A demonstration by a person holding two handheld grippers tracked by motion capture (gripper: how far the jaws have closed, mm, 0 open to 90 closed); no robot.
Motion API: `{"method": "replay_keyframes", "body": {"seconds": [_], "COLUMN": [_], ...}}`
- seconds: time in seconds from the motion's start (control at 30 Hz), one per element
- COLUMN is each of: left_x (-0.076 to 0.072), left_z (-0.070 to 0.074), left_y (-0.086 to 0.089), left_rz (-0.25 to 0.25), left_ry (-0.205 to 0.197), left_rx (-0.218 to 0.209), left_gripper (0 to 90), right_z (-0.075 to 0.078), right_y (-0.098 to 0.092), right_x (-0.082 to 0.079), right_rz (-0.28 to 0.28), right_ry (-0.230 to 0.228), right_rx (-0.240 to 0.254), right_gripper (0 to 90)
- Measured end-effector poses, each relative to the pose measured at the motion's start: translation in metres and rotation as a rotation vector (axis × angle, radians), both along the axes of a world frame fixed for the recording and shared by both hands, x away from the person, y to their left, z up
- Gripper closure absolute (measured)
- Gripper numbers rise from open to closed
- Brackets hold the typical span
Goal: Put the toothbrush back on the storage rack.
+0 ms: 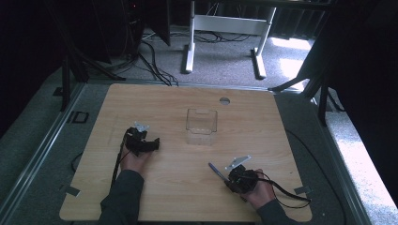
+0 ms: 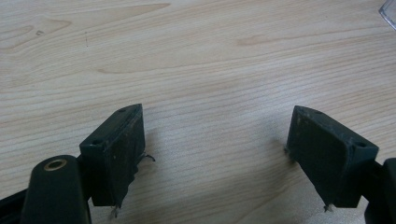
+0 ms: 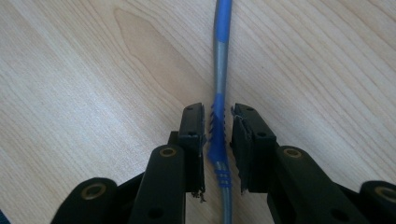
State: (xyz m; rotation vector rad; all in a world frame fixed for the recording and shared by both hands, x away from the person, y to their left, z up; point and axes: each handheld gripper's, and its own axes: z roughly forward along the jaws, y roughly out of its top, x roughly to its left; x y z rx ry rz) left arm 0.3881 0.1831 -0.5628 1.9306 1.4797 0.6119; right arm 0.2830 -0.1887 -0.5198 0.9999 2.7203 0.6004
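A blue and grey pen [image 3: 220, 56] runs straight out between the jaws of my right gripper [image 3: 218, 109]. The pads close on its ribbed blue grip section from both sides. In the high view the pen [image 1: 216, 169] points up and left from the right gripper [image 1: 229, 179], near the table's front right. My left gripper [image 1: 152, 144] rests at the left middle of the table. In the left gripper view its jaws [image 2: 217, 116] stand wide apart, with only bare wood between them.
A clear plastic box [image 1: 202, 123] stands at the middle of the wooden table [image 1: 164, 187], and its corner [image 2: 390, 11] shows in the left gripper view. A round hole [image 1: 225, 100] sits near the far edge. Cables and a white desk frame lie on the floor beyond.
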Motion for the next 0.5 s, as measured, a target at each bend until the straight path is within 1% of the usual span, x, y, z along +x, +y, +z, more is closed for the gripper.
{"method": "replay_keyframes", "body": {"seconds": [0.5], "left_x": [0.0], "left_z": [0.0], "left_y": [0.0], "left_rz": [0.0], "left_ry": [0.0], "left_rx": [0.0], "left_gripper": [19.8], "right_z": [-0.0034], "right_y": [0.0037], "right_x": [0.0015], "right_rz": [0.006], "right_ry": [0.014], "right_rx": [-0.042], "right_gripper": [76.3]}}
